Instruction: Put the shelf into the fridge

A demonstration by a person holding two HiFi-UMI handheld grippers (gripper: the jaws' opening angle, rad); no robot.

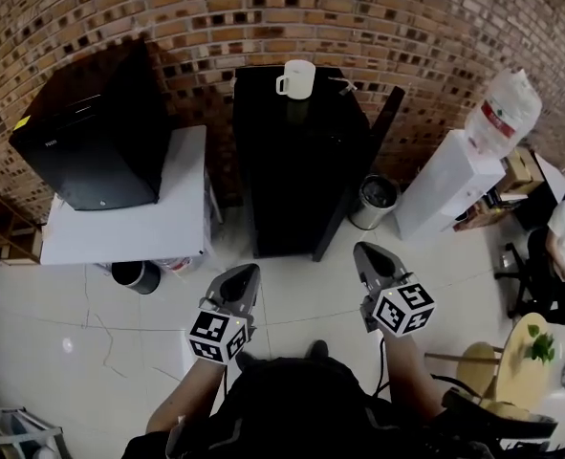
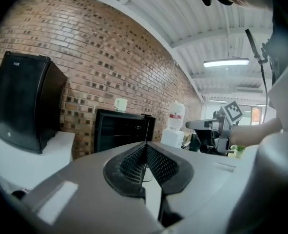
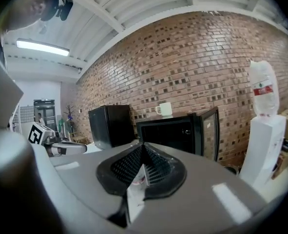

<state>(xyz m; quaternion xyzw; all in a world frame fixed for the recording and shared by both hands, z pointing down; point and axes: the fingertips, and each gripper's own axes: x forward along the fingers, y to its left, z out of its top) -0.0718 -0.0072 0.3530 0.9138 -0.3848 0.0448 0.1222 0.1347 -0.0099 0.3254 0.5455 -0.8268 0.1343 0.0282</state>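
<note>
Open front of the tall black fridge (image 1: 287, 170) faces the person; the pale tiled floor (image 1: 301, 280) before it gives a straight lane in. Right flank: black fridge door (image 1: 382, 122) stands swung outward, round silver waste bin (image 1: 373, 202) just behind it, white water dispenser (image 1: 445, 185) beyond. Left flank: white desk (image 1: 129, 223) carrying a black box-shaped cabinet (image 1: 96, 132), round black bin (image 1: 134, 275) at its foot. White mug (image 1: 296, 77) occupies the fridge top.

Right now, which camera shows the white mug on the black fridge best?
The head view: the mug is largest and sharp there, handle visible, atop the fridge. The right gripper view shows the mug smaller, side-on; the left gripper view, only a small pale shape.
</note>
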